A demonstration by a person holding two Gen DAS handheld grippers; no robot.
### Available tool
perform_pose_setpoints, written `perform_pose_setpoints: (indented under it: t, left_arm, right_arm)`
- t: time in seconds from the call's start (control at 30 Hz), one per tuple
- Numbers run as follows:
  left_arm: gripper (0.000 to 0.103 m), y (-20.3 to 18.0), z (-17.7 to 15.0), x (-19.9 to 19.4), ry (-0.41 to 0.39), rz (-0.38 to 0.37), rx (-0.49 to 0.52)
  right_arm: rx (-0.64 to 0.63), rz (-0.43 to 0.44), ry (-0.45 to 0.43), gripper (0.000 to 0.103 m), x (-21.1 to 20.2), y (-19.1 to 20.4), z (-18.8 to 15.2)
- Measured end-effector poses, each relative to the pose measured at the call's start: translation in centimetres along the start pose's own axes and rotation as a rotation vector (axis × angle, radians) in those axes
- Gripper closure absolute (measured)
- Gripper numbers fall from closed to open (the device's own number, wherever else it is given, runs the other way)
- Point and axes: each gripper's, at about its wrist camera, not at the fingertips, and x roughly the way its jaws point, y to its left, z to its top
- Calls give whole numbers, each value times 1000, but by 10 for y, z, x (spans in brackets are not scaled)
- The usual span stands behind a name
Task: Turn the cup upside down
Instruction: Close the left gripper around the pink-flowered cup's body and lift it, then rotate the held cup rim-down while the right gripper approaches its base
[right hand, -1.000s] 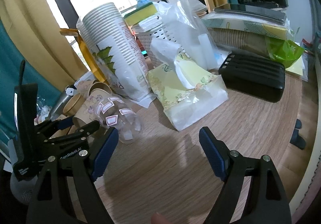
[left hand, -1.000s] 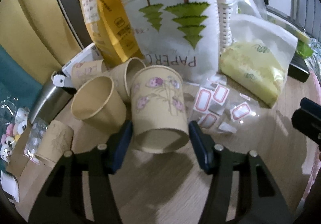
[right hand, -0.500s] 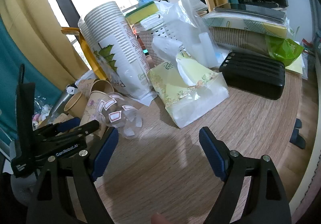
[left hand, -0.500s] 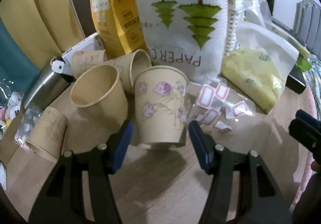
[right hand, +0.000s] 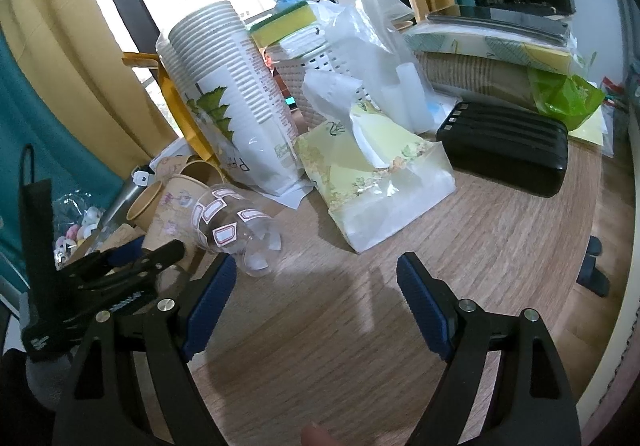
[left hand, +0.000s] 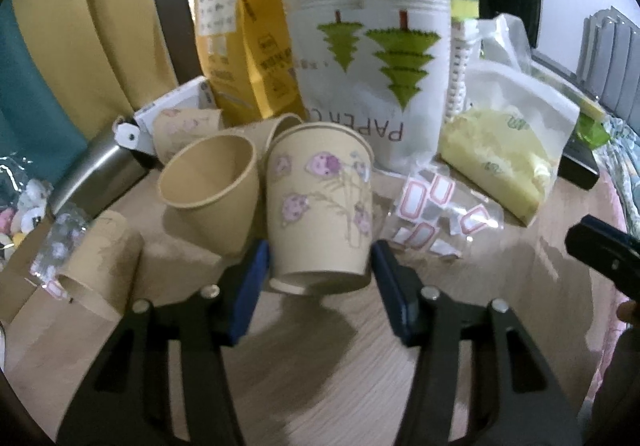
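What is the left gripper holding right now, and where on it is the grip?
The left gripper holds the flowered paper cup by its lower sidewall, one blue pad on each side, just above the end nearest the table. The right gripper is open and holds nothing.

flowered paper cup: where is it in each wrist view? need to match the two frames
Left wrist: flowered paper cup at centre, between the left gripper jaws, above the table.
Right wrist: same cup at left-middle, behind the clear label bag.
Shared landmark: the white paper-cup sleeve with green trees, behind the cup.
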Motion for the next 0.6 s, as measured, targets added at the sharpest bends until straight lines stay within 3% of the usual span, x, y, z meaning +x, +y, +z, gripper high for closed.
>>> perform_pose_setpoints:
  t: [0.3,0.4,0.6]
  left_arm:
    - [48,17,-31,-62,-46,-77,24]
    - [48,22,-49,-87,-66,-116,35]
    - [48,23,-96,-138,-97,-177,82]
  right_arm:
    - [-181,87,-37,18,-22,38,-9]
    - [-261,150,-29,18,-33,59,-16]
    - [-351,180,-36,18,-53,99,-23]
